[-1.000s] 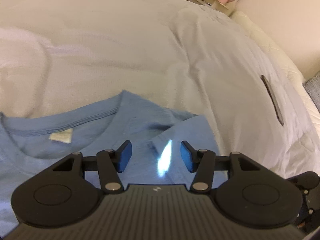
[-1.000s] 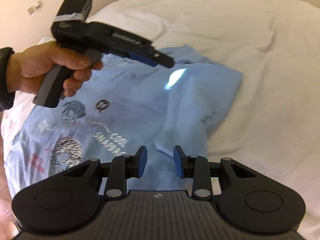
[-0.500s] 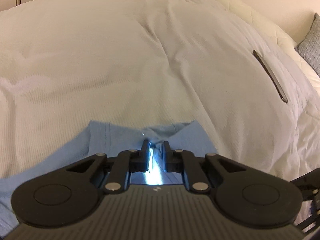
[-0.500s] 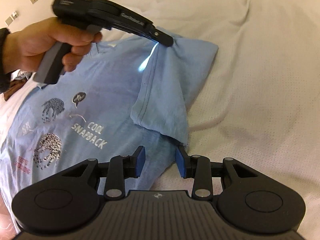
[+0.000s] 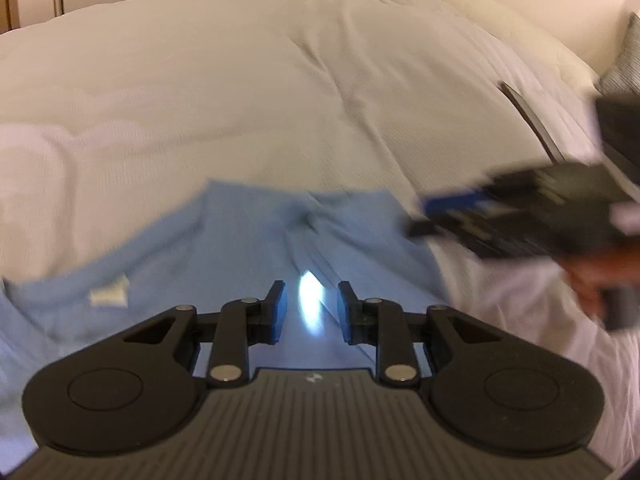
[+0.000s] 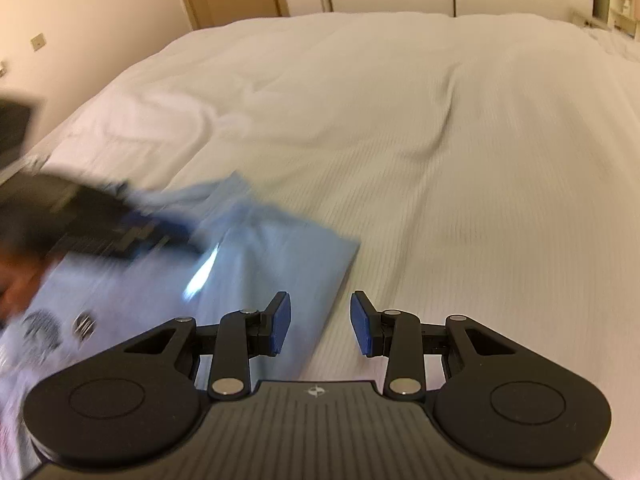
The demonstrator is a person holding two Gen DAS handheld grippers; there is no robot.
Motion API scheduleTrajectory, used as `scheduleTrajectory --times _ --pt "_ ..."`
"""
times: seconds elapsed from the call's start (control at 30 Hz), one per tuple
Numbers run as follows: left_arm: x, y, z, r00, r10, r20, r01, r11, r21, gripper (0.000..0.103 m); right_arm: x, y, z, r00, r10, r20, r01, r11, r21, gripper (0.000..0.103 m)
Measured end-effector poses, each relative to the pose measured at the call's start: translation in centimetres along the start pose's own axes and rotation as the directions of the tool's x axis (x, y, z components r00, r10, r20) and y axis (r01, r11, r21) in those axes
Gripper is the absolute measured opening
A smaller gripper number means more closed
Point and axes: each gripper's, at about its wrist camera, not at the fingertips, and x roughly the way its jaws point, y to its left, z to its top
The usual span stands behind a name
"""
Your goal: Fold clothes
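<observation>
A light blue T-shirt [image 5: 248, 248] lies on the white bed, its sleeve folded in over the body, with a white neck label [image 5: 109, 293]. It also shows in the right wrist view [image 6: 256, 264], with dark printed graphics [image 6: 44, 328] at the left. My left gripper [image 5: 312, 307] is open and empty just above the folded sleeve. My right gripper [image 6: 320, 322] is open and empty over the shirt's right edge. Each gripper shows blurred in the other's view: the right one [image 5: 432, 216] and the left one [image 6: 176, 236].
The white bedspread [image 6: 460, 152] stretches far beyond the shirt. A dark slim object [image 5: 532, 120] lies on the bed at the right. A pillow [image 5: 500, 24] and a wall are at the far right. A door and wardrobe panels stand behind the bed.
My left gripper, which had shut on the sleeve and lifted it, has opened and let it drop folded on the shirt. My right gripper has opened wider and moved up along the shirt's right edge.
</observation>
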Motion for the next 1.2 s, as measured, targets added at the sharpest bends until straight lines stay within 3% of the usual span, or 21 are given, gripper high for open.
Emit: scheduleTrajectory --times 0.1,0.17,0.27,0.4,0.57,0.67,0.77,0.9,0.97,1.0,1.03,1.2 --pt "0.0 -1.9 -1.2 1.0 -0.011 -0.015 0.011 1.0 0.022 0.022 2.4 -0.2 0.5 1.0 -0.017 -0.025 0.015 0.998 -0.067 0.036" --pt "0.1 -2.9 -1.7 1.0 -0.018 -0.024 0.019 0.999 0.034 0.022 2.9 -1.1 0.7 0.995 -0.094 -0.023 0.091 0.99 -0.106 0.033" --pt "0.2 -3.9 -2.2 0.999 -0.023 -0.03 0.024 0.998 0.05 0.022 1.7 -3.4 0.6 0.991 -0.135 -0.021 0.134 0.99 -0.035 0.031" --pt "0.6 -4.3 -2.3 0.998 -0.035 -0.043 0.038 0.997 0.069 0.023 -2.3 -3.3 -1.3 0.999 -0.047 -0.011 0.047 0.999 -0.007 0.032" --pt "1.8 -3.3 -1.1 0.997 -0.02 -0.078 0.025 0.998 0.06 0.025 -5.8 -0.6 -6.4 0.993 0.056 -0.101 -0.059 0.998 -0.02 0.032" --pt "2.1 -3.1 -0.7 0.996 -0.008 -0.084 0.016 0.996 0.089 0.025 -6.0 1.9 -9.2 0.991 0.016 -0.134 -0.034 0.99 -0.137 0.033" --pt "2.3 -3.4 -0.4 0.996 -0.004 -0.086 0.014 0.993 0.12 0.025 -5.0 3.8 -10.4 0.993 -0.042 -0.108 0.011 0.963 -0.27 0.036" --pt "2.5 -4.1 -0.6 0.994 -0.004 -0.112 0.018 0.992 0.125 0.026 -4.3 5.6 -11.6 0.991 -0.13 -0.038 0.101 0.899 -0.427 0.031" --pt "2.5 -4.2 -0.9 0.992 -0.014 -0.126 0.027 0.994 0.102 0.026 -4.3 6.1 -11.9 0.983 -0.183 0.009 0.164 0.859 -0.485 0.02" --pt "2.4 -4.1 -1.1 0.991 -0.025 -0.13 0.036 0.996 0.08 0.026 -4.4 6.4 -12.2 0.979 -0.201 0.028 0.185 0.831 -0.524 0.009" --pt "2.3 -4.0 -1.3 0.99 -0.036 -0.135 0.044 0.997 0.058 0.026 -4.6 6.9 -12.7 0.974 -0.22 0.051 0.209 0.796 -0.569 0.003" --pt "1.8 -3.7 -2.1 0.984 -0.09 -0.152 0.083 0.995 -0.053 0.026 -4.9 9.5 -16.4 0.937 -0.319 0.142 0.313 0.587 -0.746 0.002"
